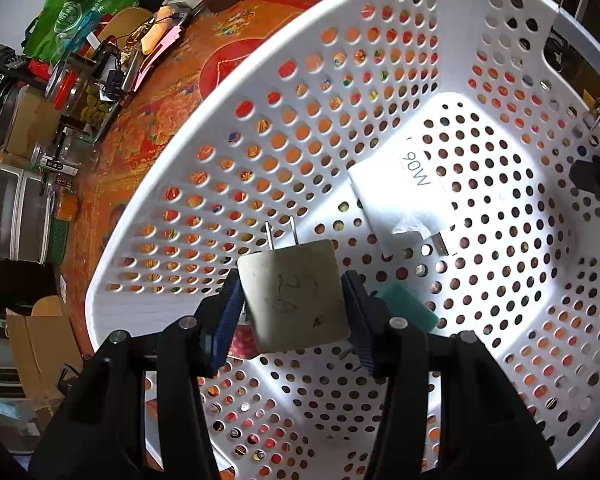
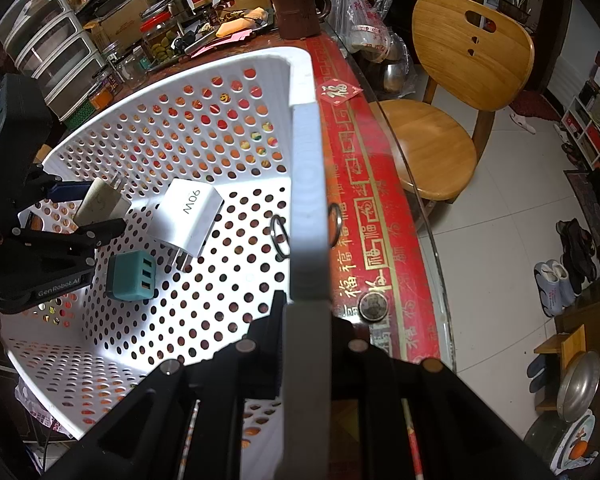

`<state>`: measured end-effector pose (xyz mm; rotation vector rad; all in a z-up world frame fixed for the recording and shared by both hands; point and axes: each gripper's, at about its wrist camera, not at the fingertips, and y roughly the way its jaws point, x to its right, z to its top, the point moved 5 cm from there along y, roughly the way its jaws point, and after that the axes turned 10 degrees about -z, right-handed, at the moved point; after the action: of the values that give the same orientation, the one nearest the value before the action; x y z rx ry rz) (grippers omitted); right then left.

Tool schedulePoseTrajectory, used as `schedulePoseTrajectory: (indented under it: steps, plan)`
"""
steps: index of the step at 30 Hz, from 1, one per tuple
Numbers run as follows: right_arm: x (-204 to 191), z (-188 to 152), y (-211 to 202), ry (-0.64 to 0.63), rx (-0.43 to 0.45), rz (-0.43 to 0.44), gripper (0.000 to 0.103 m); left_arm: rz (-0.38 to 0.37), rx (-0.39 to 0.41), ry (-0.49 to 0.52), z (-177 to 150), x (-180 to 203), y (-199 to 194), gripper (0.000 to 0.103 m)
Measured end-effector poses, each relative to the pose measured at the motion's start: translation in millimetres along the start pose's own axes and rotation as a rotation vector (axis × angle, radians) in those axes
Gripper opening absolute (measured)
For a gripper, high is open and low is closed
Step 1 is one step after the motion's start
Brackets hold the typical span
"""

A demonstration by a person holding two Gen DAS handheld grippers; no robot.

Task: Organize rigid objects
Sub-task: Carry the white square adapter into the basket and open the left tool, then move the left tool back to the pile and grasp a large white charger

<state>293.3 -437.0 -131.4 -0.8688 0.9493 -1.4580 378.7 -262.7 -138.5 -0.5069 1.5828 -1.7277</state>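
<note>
The left gripper (image 1: 294, 300) clamps a small, grimy off-white plastic plug adapter (image 1: 296, 296) by its two flat sides, metal prongs pointing away from the hand, and holds it inside the white perforated plastic basket (image 1: 236, 184), above the floor. The right gripper (image 2: 306, 320) is pinched nearly shut on the basket's rim, steadying it. The adapter looks light, rigid and smooth-shelled, so the grip across its broad flat faces seems the safest hold; the prongs would give poor purchase. Below and beyond it on the basket floor lie a larger white block charger printed 90W (image 1: 400, 204) and a teal multi-port USB charger (image 2: 131, 276), the latter just beside the left fingers.
</note>
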Motion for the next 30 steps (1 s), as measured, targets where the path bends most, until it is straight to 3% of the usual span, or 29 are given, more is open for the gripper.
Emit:
schedulePoseTrajectory:
  steps: [9,10,11,13,14,17,22,27,30]
  plan:
    - [-1,0,0,0.000,0.000,0.000,0.013,-0.008,-0.008,-0.002,-1,-4,5,0.050]
    - [-1,0,0,0.000,0.000,0.000,0.013,0.002,-0.002,-0.001,-2,-5,3,0.057]
    - [-1,0,0,0.001,0.000,0.000,0.014,0.005,0.011,0.002,-2,-6,-1,0.072]
    - [-1,0,0,0.001,-0.001,0.001,0.014,0.003,0.064,0.004,-4,-8,-15,0.093]
    - [-1,0,0,0.001,-0.001,0.002,0.014,0.001,0.085,0.002,-6,-10,-22,0.099]
    - [-1,0,0,0.003,-0.001,0.003,0.014,-0.015,0.142,0.005,-18,-16,-49,0.102]
    - [0,0,0,0.004,-0.001,0.004,0.014,0.017,0.232,-0.049,-57,-48,-100,0.102]
    - [1,0,0,0.004,0.000,0.004,0.014,0.051,0.357,-0.168,-118,-103,-165,0.102]
    - [1,-1,0,0.001,0.002,0.006,0.015,0.085,0.366,-0.257,-165,-138,-176,0.102]
